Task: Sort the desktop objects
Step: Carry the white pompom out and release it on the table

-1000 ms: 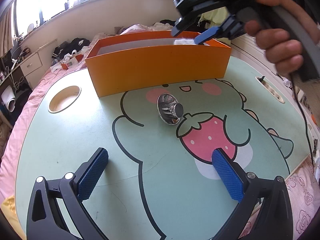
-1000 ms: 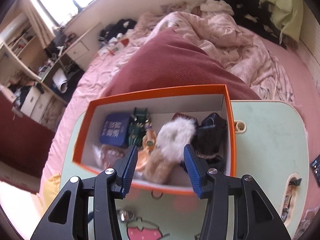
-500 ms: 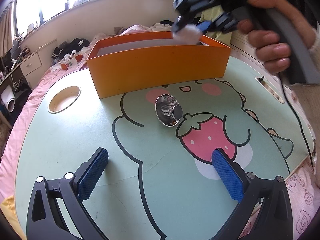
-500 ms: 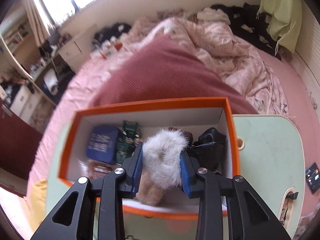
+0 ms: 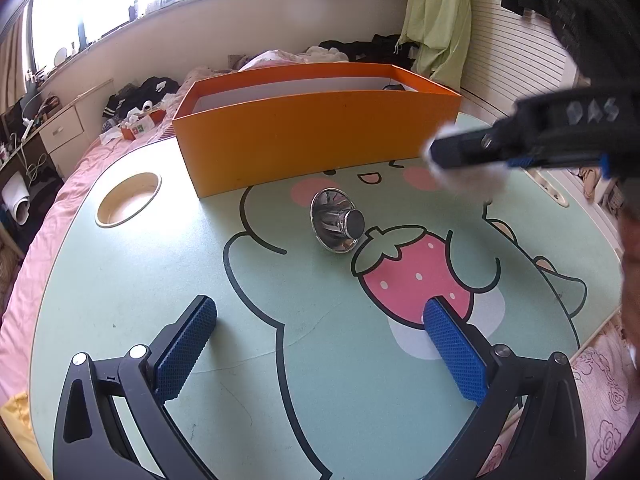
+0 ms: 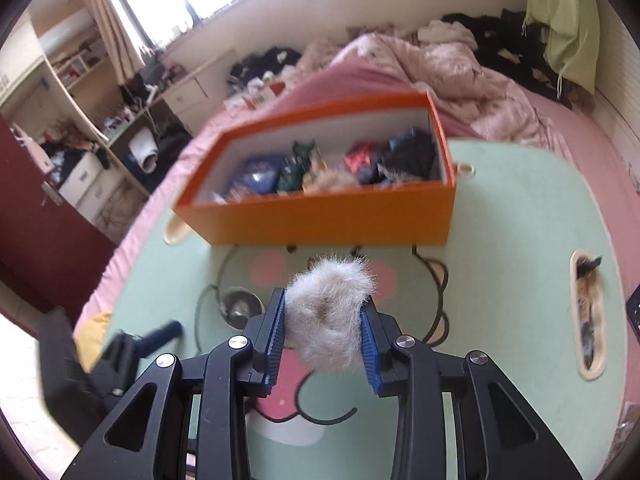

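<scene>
from my left camera the orange box (image 5: 316, 128) shows only its outer wall, and my right tongs (image 6: 326, 330) are motion-blurred at the frame edge. my right camera shows the box's jumbled contents, too blurred to name: dark blue, green, red and black things. right tongs pinch a grey fur ball (image 6: 332, 312) above the tabletop (image 5: 132, 280), short of the box; left tongs (image 5: 320, 350) gape empty near a metal funnel (image 5: 336, 222).

The only lettering that can be made out is pale raised characters on the black body of the right tool (image 5: 516, 158), at the right edge of the left wrist view; they look like "DAS", but blur makes the reading unsure. Printed marks on a blue packet (image 6: 256, 174) inside the orange box (image 6: 320, 222) are too blurred to read.
</scene>
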The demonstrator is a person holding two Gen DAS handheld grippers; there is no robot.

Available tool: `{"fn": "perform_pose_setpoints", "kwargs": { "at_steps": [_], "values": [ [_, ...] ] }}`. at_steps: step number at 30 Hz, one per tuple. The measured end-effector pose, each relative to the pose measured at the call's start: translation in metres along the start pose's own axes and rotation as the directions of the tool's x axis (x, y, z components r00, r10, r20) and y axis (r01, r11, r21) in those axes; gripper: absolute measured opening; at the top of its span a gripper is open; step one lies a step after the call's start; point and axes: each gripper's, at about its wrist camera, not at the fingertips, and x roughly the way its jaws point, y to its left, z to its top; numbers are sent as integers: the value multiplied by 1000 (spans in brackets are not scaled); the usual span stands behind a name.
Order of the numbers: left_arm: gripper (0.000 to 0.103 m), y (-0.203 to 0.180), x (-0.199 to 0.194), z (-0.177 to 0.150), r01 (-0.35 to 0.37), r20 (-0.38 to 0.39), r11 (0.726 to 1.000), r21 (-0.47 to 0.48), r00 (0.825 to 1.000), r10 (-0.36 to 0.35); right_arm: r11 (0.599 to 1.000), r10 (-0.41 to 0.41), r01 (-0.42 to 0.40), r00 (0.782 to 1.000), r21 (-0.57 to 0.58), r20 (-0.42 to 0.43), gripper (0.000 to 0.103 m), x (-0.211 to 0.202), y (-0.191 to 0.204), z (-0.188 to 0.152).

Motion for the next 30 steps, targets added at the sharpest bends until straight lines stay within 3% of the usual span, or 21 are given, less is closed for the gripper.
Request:
{"fn": "perform_pose_setpoints", "kwargs": {
  "at_steps": [3, 5, 7, 10, 14, 20, 23, 30],
  "values": [
    [103, 0, 0, 0, 0, 0, 1000, 0, 1000, 0, 1000, -23, 23, 999, 22, 28, 39, 4, -6, -4],
    [103, 0, 0, 0, 0, 0, 1000, 0, 1000, 0, 999, -32, 30, 998, 26, 62, 64, -2, -8, -9],
    [103, -1, 0, 0, 0, 0, 1000, 0, 1000, 0, 999, -48, 47, 994, 6, 95, 72, -12, -7, -19],
    [103, 0, 0, 0, 0, 0, 1000, 0, 1000, 0, 994, -106, 108, 990, -24, 96, 74, -21, -8, -36],
    [103, 0, 0, 0, 0, 0, 1000, 1, 1000, 0, 988, -149, 150, 988, -32, 32, 76, -13, -13, -60],
    [103, 0, -1, 1, 0, 0, 1000, 4, 1000, 0, 951, -292, 293, 956, -99, 25, 95, -2, -6, -66],
    [103, 0, -2, 1, 4, 1, 1000, 3, 1000, -4, 948, -302, 302, 953, -97, 21, 103, 2, -9, -66],
    [103, 1, -2, 3, -4, 2, 1000, -2, 1000, 4, 949, -300, 301, 954, -93, 22, 103, 3, -13, -67]
  ]
}}
